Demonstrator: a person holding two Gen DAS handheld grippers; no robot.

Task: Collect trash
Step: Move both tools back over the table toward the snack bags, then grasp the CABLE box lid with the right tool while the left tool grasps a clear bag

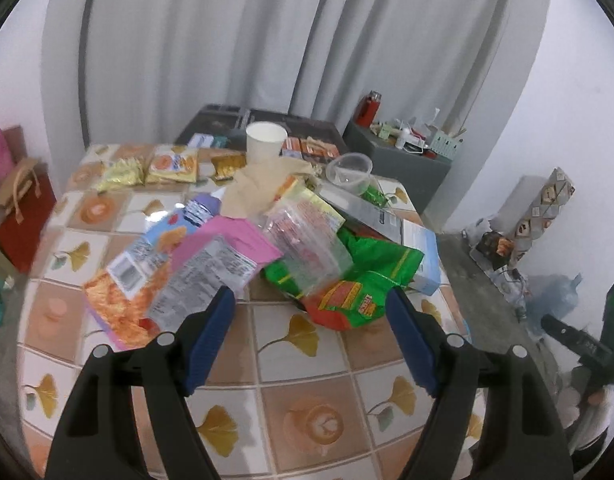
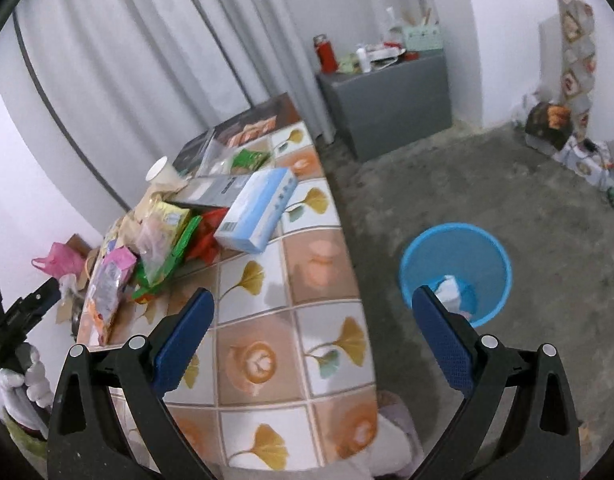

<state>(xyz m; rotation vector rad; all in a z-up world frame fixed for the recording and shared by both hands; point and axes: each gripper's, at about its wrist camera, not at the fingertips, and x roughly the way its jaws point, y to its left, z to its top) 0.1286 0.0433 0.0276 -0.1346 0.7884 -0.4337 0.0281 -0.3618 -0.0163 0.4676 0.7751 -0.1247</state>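
Note:
A heap of snack wrappers lies on the tiled table [image 1: 299, 364]: a pink packet [image 1: 223, 252], an orange chip bag [image 1: 119, 300], a clear plastic bag [image 1: 307, 240], a green and red bag [image 1: 355, 292] and a blue box [image 1: 423, 256]. My left gripper [image 1: 309, 316] is open and empty, just short of the heap. My right gripper [image 2: 313, 320] is open and empty above the table's near edge. A blue trash bin [image 2: 455, 272] stands on the floor to the right, with some white trash inside.
A paper cup [image 1: 265, 142], a clear tub [image 1: 349, 170] and yellow packets [image 1: 173, 166] sit at the table's far side. A grey cabinet [image 2: 387, 100] with a red flask stands by the curtain. Bags [image 1: 19, 208] stand left of the table.

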